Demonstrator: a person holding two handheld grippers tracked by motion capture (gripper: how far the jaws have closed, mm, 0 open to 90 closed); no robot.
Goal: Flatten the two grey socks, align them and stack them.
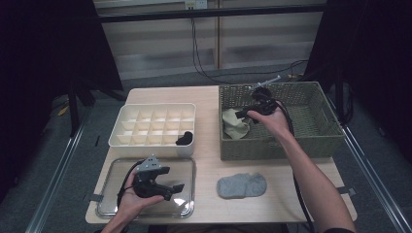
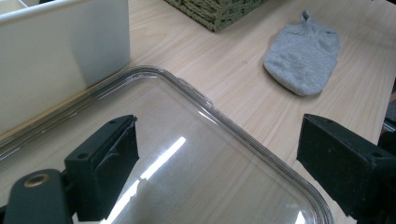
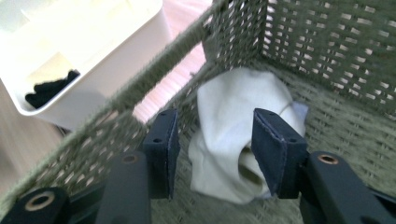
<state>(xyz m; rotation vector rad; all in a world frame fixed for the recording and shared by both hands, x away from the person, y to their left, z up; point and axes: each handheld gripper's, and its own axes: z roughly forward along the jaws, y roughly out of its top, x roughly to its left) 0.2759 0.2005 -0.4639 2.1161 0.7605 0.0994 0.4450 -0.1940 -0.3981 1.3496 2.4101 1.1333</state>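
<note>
Over the basket [image 1: 301,141] corner, I'd say my right gripper's [image 3: 212,140] spread jaws risk snagging wicker instead of the white sock [image 3: 233,140].

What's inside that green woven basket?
A pale sock lies crumpled in the basket's near-left corner, the right gripper open above it. Whatever lies beneath the sock is hidden.

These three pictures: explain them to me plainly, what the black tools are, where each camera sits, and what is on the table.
A person holds a hand-held two-jaw gripper in each hand. The high view looks down on the wooden table; each gripper view rides on its own tool. The left gripper hovers open over a clear lid, holding nothing. The right gripper reaches open into the woven basket, its jaws either side of a pale sock. Also there: a grey sock and a white divided box with a black sock.
</note>
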